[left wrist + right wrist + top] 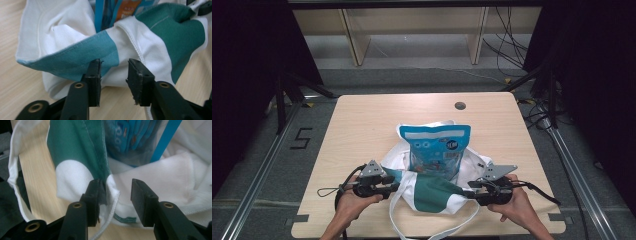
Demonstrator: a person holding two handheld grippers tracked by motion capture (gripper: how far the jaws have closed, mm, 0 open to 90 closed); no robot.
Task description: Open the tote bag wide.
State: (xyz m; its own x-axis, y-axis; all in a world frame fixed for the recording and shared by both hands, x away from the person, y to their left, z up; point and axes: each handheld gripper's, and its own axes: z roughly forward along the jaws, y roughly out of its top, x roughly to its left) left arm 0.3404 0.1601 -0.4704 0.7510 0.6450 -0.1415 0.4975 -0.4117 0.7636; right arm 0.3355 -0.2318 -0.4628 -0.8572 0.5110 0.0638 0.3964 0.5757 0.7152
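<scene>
Bag (432, 192) (white and green cloth) lies near the table's (362, 125) front edge, blue packet (435, 150) standing inside. Left gripper (393, 186) and right gripper (468, 192), both released, flank its rim.

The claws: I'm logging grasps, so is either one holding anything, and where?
Nothing is held. Both the left claw and the right claw stand open at the rim of the bag, with the cloth between their jaws unpinched.

Both hands hold tongs low, left tongs (388, 186) and right tongs (471, 191) gaping inward.
</scene>
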